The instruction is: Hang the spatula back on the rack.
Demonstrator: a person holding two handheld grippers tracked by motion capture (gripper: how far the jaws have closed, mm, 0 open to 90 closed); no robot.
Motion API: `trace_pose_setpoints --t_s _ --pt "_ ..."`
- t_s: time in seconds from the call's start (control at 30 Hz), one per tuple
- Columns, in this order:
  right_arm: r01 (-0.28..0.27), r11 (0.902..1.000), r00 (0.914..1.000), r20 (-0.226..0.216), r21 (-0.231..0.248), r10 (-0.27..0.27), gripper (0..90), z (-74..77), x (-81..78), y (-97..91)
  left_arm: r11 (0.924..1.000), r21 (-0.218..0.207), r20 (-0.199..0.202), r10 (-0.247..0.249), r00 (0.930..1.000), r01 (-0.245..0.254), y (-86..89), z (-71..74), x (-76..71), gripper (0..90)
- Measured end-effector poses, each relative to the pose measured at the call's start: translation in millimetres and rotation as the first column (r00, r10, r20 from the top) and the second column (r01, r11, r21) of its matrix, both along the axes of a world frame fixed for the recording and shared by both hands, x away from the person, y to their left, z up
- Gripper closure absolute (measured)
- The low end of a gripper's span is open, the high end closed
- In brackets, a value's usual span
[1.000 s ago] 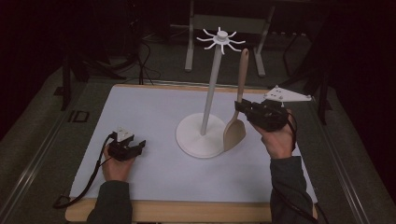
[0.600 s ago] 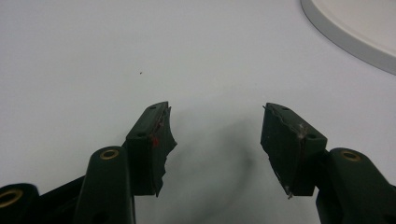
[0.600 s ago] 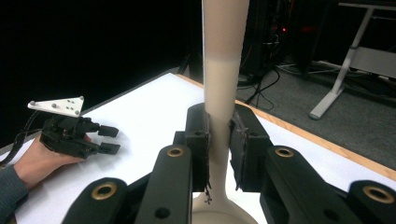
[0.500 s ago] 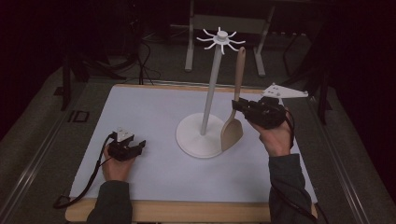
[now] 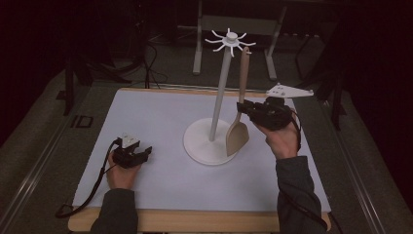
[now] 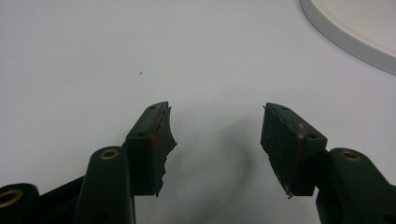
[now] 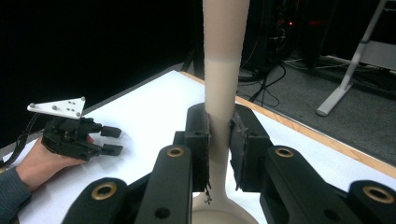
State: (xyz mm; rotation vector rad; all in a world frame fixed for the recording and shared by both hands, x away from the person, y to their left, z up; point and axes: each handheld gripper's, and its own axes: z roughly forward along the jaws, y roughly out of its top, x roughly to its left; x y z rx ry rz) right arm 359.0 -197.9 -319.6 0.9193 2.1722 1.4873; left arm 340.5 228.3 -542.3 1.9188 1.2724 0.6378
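A beige spatula [image 5: 237, 138] hangs upright, blade down, just right of the white stand's pole [image 5: 221, 92]. Its handle tip reaches up near the ring of hooks [image 5: 229, 41] at the stand's top. My right gripper [image 5: 242, 108] is shut on the spatula's handle low down, above the blade; in the right gripper view the pads [image 7: 201, 140] press on both sides of the handle [image 7: 224, 56]. My left gripper [image 5: 146, 153] rests on the white mat at the front left, open, with nothing between its fingers [image 6: 154, 140]. It also appears in the right gripper view as the far gripper [image 7: 114, 141].
The stand's round white base [image 5: 204, 141] sits mid-mat; its rim [image 6: 355, 32] is at the upper right of the left gripper view. The white mat [image 5: 160, 117] lies on a wooden board [image 5: 195, 219]. Metal legs [image 5: 197, 48] and cables stand on the floor behind.
My right gripper has carried the spatula a little to the left, so the handle tip is closer to the hooks. The left gripper has stayed put.
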Motion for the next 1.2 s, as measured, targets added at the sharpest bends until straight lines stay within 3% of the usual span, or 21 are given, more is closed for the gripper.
trace_pose_setpoints --t_s 0.67,1.2 --pt "-0.005 1.0 0.9999 -0.016 0.008 0.005 77.0 -5.6 6.3 2.1 1.0 -0.004 0.0 0.001 1.0 -0.001 -0.2 -0.2 0.1 42.7" --pt "-0.019 0.9996 0.9998 0.001 0.02 0.019 72.4 -4.6 -0.7 -3.3 1.0 -0.002 -0.001 0.0 1.0 0.0 0.0 -0.1 0.1 42.6"
